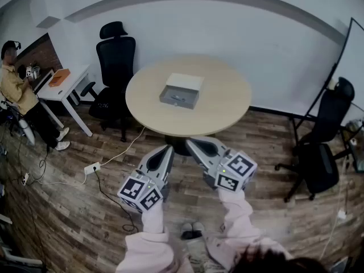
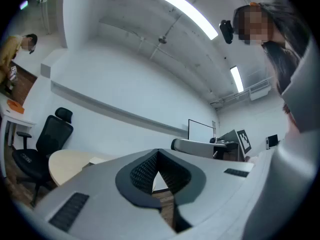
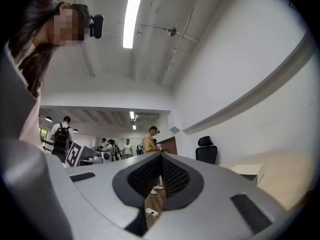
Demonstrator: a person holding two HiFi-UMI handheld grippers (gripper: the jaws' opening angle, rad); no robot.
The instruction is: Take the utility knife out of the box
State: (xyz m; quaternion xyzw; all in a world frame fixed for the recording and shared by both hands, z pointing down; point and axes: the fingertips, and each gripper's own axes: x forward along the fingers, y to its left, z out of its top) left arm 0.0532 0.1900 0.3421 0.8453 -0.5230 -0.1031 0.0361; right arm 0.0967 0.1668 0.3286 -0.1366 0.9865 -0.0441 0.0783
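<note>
subject: two hand-held grippers, held side by side below a round beige wooden table (image 1: 219,110) and well apart from it.

left gripper (image 1: 168,148): grey jaws closed, tips meeting. the left gripper view shows only the hollow behind the tips, with floor visible through it. nothing is held. its cube with square markers (image 1: 141,193) sits at the near end, above a pink sleeve (image 1: 152,223).

right gripper (image 1: 190,141): grey jaws fully closed, tips together, nothing between them. its own view shows floor and distant people through the hollow. its marker cube (image 1: 236,172) sits just beside the left one, not touching.

task item: an open grey and white cardboard box (image 1: 182,89) rests near the middle of the table, lid raised at the far side. a slender grey item (image 1: 178,98) lies in its open front tray. it is too small to confirm as the utility knife. neither gripper touches the box.

surroundings: a black high-backed office chair (image 1: 116,58) stands at the far left of the table, and a second black chair (image 1: 327,147) stands at the right, near the wall. a white desk (image 1: 65,90) at the left carries an orange flat object (image 1: 59,77). a person in a yellow top (image 1: 17,87) sits beside it. a white power strip (image 1: 92,168) with trailing cables lies on the brown wood-plank floor (image 1: 68,220).
</note>
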